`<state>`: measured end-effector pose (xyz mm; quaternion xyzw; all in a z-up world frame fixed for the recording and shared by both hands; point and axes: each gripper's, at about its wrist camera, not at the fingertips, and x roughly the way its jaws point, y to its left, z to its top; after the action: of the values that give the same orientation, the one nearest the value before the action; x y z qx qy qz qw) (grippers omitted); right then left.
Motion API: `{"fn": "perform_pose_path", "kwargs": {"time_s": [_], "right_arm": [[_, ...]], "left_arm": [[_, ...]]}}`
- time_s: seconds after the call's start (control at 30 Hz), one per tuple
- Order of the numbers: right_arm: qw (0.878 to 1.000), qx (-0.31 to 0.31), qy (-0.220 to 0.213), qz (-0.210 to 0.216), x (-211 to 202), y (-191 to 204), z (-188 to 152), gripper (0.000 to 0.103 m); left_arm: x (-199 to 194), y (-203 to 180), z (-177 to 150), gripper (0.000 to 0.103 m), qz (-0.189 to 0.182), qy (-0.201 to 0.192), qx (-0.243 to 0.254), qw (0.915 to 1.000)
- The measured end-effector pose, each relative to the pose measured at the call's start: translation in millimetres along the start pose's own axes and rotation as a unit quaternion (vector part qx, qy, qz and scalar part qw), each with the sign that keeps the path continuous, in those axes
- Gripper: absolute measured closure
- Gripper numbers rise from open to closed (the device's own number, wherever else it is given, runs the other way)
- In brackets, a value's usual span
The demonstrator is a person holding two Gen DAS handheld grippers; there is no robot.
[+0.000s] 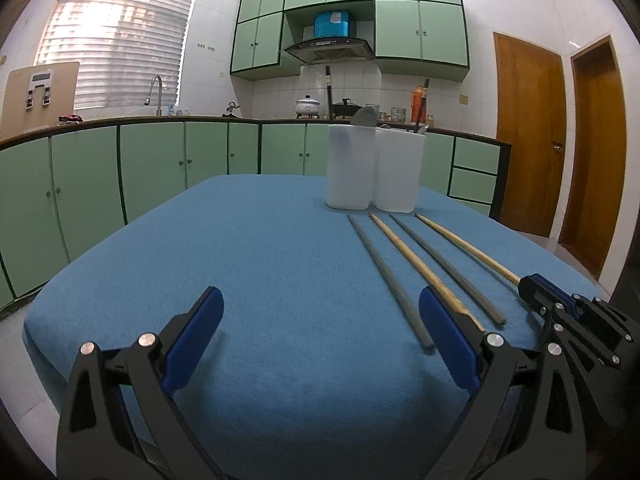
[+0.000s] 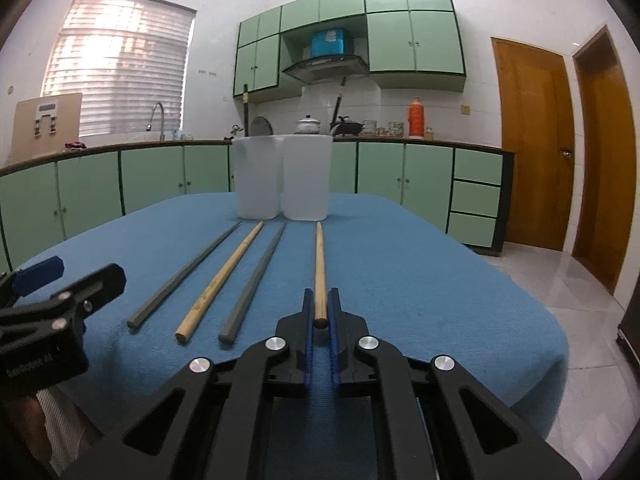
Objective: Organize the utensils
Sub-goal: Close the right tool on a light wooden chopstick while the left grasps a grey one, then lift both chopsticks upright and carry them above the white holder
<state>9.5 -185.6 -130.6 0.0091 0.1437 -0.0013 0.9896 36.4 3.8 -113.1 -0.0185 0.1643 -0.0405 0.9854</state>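
Four long thin chopsticks lie side by side on the blue-clothed bench (image 2: 400, 260), alternating grey and pale wood, pointing toward two far white plastic holders (image 2: 280, 178). The right gripper (image 2: 320, 312) has its jaws clamped on the rightmost wooden chopstick (image 2: 319, 264) at its near end. The left gripper (image 1: 320, 320) hovers with its jaws wide apart.

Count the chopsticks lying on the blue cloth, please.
4, side by side before the containers: grey, wooden, grey, and a wooden one in the right tool.

Black gripper (image 2: 320, 308) frames, blue jaws, silver screws
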Motion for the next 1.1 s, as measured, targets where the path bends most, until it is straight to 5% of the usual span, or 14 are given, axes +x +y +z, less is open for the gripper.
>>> {"fn": "perform_pose_path", "kwargs": {"time_s": [0.1,0.17,0.3,0.63,1.1], "right_arm": [[1.000,-0.003,-0.003,-0.008,-5,-2,-1,0.096],[1.000,-0.004,-0.005,-0.011,-8,-4,-2,0.096],[1.000,-0.004,-0.010,-0.014,-11,-6,-1,0.096],[1.000,-0.001,-0.011,-0.012,-14,-8,-3,0.096],[0.999,-0.004,-0.043,-0.007,-30,-12,21,0.096]], "left_arm": [[-1,-9,-3,0.009,-0.009,0.003,0.004,0.9999],[2,-18,-5,0.030,-0.015,0.013,0.009,0.9998],[8,-28,-10,0.037,-0.019,0.027,0.014,0.9994],[10,-42,-10,0.094,-0.041,0.037,0.027,0.9981],[-11,-37,14,0.096,-0.034,0.003,0.021,0.9992]]}}
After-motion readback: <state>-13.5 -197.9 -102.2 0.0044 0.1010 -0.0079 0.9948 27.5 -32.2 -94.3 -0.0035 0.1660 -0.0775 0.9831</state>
